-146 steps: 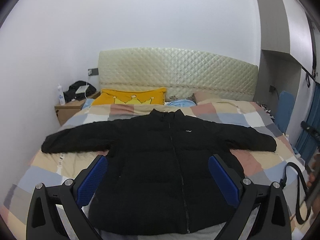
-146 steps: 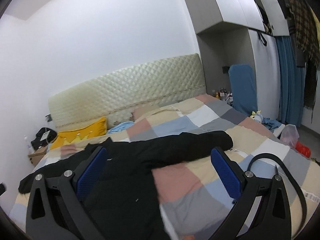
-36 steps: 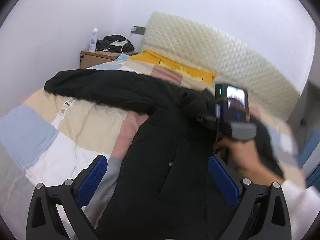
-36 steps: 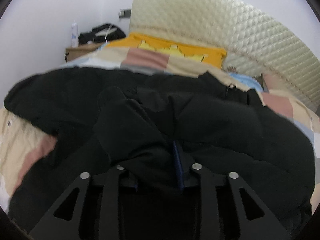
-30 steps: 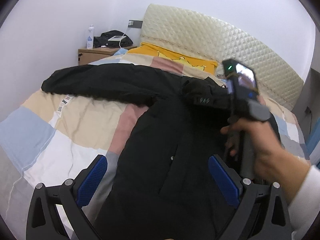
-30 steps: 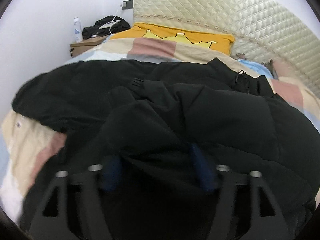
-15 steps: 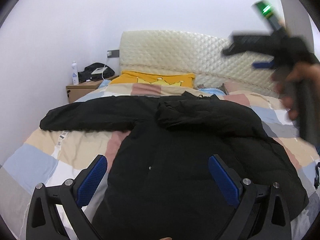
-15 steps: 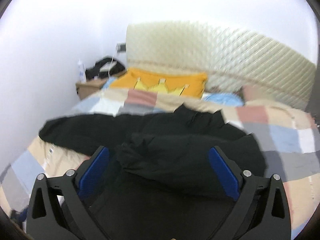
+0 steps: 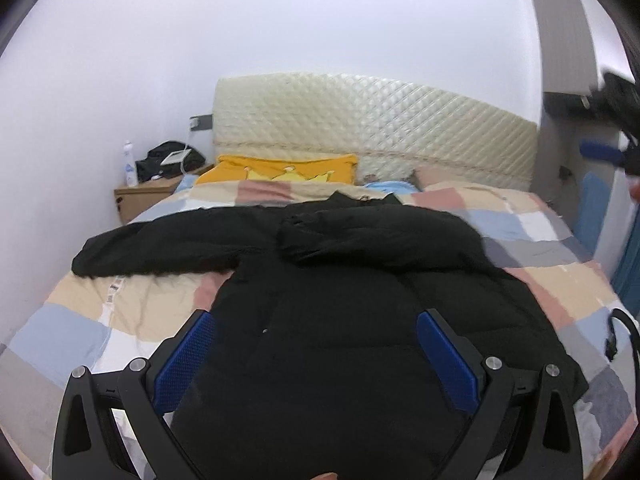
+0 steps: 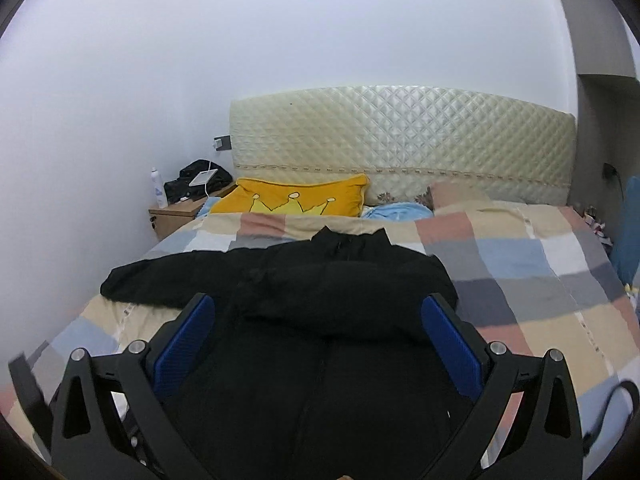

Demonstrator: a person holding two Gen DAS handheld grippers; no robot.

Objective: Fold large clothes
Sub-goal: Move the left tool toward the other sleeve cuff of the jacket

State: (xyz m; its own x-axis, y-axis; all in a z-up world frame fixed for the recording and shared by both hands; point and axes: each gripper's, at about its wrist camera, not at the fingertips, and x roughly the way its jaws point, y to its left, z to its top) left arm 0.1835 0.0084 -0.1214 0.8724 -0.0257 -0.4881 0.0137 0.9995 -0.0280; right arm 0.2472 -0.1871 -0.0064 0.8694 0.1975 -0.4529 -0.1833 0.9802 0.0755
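The black jacket (image 9: 360,300) lies spread on the checked bedspread (image 9: 532,240), collar toward the headboard (image 9: 372,120), and one sleeve is already laid across the chest while the other sleeve (image 9: 160,248) stretches out flat toward the nightstand (image 9: 144,196). So the folding looks to be at the sleeve stage, with one side done and one to go. The next move, as I judge it, calls for taking that outstretched cuff and carrying it over the body to lie on the folded sleeve, lifting enough that the puffy fabric does not drag the rest askew. The left gripper (image 9: 316,356) hangs above the lower half of the jacket, its blue pads spread wide with nothing between them. The right gripper (image 10: 316,344) is likewise raised over the jacket's middle, wide apart and empty, pointing toward the yellow pillow (image 10: 296,200). In the left view it shows only as a blurred shape at the far edge.
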